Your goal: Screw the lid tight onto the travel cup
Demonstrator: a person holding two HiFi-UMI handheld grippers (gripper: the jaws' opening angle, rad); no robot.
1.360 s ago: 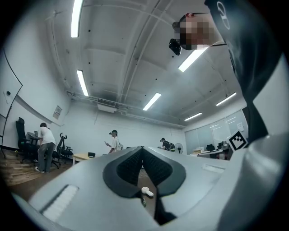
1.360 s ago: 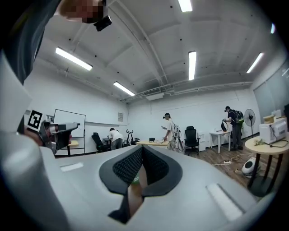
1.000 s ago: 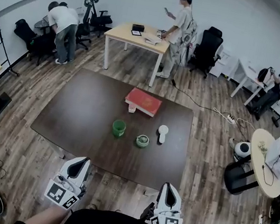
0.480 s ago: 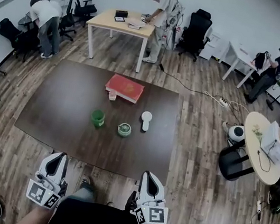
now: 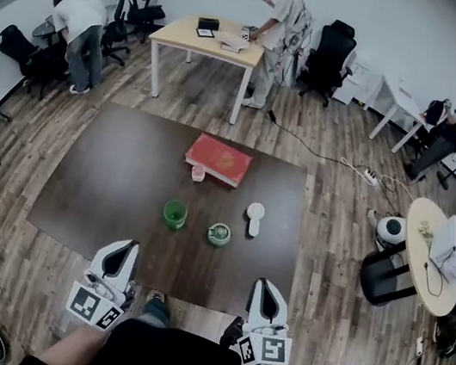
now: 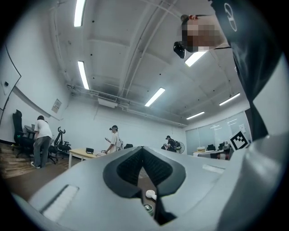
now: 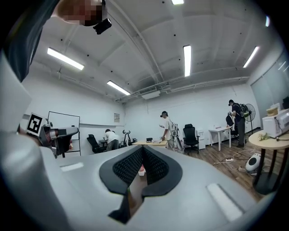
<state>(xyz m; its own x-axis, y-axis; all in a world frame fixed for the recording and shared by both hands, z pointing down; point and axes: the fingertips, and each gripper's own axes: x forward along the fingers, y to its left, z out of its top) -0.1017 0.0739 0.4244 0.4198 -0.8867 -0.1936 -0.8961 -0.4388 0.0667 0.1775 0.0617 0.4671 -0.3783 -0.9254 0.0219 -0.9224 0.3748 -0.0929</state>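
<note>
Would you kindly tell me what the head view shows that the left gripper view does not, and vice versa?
Only the head view: the green cup, the red book and the small pink cup. Only the left gripper view: ceiling lights and the left tongs close up, jaws shut. Both: the lid, the white object beside it, the beige desk and the person standing at it.

I've got bare table [image 5: 96, 189] all along the near edge and across the whole left side, nothing to dodge there. Mid-table a row stands across the way: green cup [image 5: 174, 213], lid [image 5: 219, 234], white object [image 5: 254, 218], with gaps between them. Behind, the red book [image 5: 218, 159] and a small pink cup [image 5: 198, 172] just beside it block the far middle.
</note>
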